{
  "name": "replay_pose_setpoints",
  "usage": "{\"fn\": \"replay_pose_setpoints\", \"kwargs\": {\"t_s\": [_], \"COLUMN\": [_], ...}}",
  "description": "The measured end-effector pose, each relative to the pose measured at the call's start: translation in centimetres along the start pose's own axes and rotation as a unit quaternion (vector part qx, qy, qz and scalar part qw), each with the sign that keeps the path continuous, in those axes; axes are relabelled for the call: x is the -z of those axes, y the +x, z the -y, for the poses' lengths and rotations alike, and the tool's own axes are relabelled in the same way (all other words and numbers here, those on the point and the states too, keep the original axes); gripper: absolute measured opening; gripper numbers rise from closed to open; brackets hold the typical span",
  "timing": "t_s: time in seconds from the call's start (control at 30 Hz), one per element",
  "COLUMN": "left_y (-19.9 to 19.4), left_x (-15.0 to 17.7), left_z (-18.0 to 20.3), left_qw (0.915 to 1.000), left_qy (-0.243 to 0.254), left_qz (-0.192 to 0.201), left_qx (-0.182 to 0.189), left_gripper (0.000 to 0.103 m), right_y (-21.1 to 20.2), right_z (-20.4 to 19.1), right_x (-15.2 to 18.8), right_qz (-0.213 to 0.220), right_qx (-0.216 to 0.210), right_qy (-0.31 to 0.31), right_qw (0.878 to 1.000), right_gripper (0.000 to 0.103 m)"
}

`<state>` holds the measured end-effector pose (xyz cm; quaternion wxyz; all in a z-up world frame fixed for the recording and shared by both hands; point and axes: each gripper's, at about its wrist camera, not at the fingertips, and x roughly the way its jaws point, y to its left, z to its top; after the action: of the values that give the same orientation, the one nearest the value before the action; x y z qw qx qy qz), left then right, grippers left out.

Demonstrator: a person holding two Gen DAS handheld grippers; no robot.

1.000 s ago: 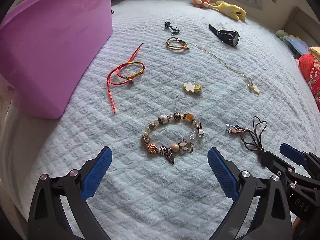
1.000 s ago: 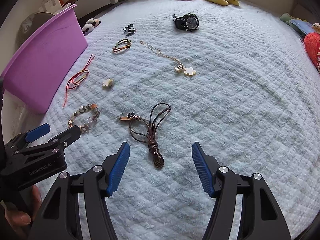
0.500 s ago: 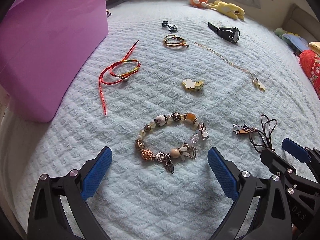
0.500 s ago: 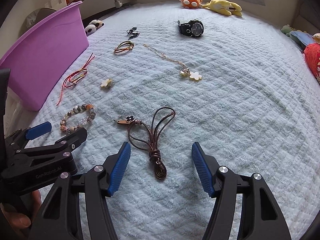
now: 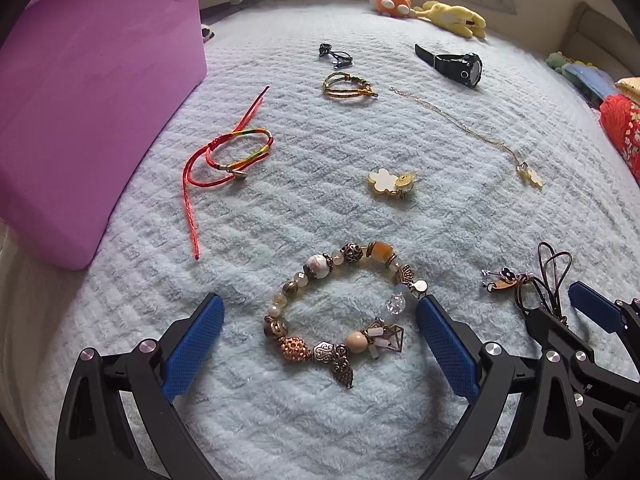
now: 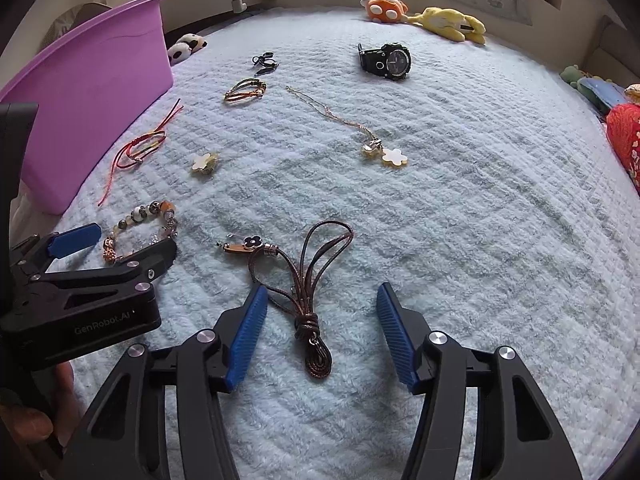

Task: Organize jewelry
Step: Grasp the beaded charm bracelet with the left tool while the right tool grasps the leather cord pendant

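Note:
A beaded charm bracelet (image 5: pixel 340 316) lies flat on the pale blue quilt, between the blue pads of my left gripper (image 5: pixel 320 316), which stands open around it without touching. The same bracelet (image 6: pixel 140 232) shows beside the left gripper (image 6: pixel 116 244) in the right wrist view. A brown leather cord necklace (image 6: pixel 308 292) with a flower charm lies between the fingers of my right gripper (image 6: pixel 320 304). Its jaws are closing, and the pads are still clear of the cord. A purple bin (image 5: pixel 92 100) stands at the left.
Spread over the quilt (image 6: pixel 460 220) are a red string bracelet (image 5: pixel 232 152), a flower charm (image 5: pixel 390 184), a gold chain necklace (image 6: pixel 360 136), a green-gold bracelet (image 5: pixel 346 88), a black watch (image 6: pixel 386 60) and a small dark clip (image 5: pixel 334 54). Plush toys (image 6: pixel 420 14) line the far edge.
My left gripper has sunk toward the beaded bracelet, which now sits between its pads. The right gripper's jaws have narrowed around the leather cord.

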<state>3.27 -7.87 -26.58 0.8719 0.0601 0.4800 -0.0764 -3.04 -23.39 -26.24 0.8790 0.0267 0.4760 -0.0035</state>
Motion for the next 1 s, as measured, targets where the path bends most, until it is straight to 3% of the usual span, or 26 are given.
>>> {"fn": "replay_pose_setpoints", "kwargs": {"t_s": [0.23, 0.4, 0.53, 0.7, 0.83, 1.0], "left_y": [0.5, -0.1, -0.7, -1.0, -1.3, -1.5], "left_x": [0.2, 0.6, 0.8, 0.8, 0.7, 0.5], "left_z": [0.0, 0.2, 0.5, 0.7, 0.3, 0.3], "left_qw": [0.9999, 0.9998, 0.9995, 0.9995, 0.9992, 0.9992], "left_qy": [-0.001, 0.004, 0.011, 0.01, 0.005, 0.003], "left_qz": [0.013, 0.016, 0.02, 0.02, 0.019, 0.017], "left_qx": [0.005, 0.013, 0.02, 0.021, 0.034, 0.036], "left_gripper": [0.094, 0.086, 0.064, 0.049, 0.019, 0.015], "right_y": [0.4, 0.3, 0.3, 0.3, 0.1, -0.5], "right_z": [-0.5, -1.0, -1.6, -1.7, -1.4, -1.1], "right_x": [0.2, 0.1, 0.0, -0.1, -0.2, -0.4], "right_qz": [0.003, 0.004, 0.004, 0.002, 0.0, 0.0], "right_qx": [0.012, 0.016, 0.014, 0.009, 0.0, -0.006], "right_qy": [-0.013, -0.024, -0.033, -0.032, -0.028, -0.016], "right_qw": [1.0, 1.0, 0.999, 0.999, 1.0, 1.0], "right_gripper": [0.051, 0.044, 0.027, 0.013, 0.01, 0.009]}}
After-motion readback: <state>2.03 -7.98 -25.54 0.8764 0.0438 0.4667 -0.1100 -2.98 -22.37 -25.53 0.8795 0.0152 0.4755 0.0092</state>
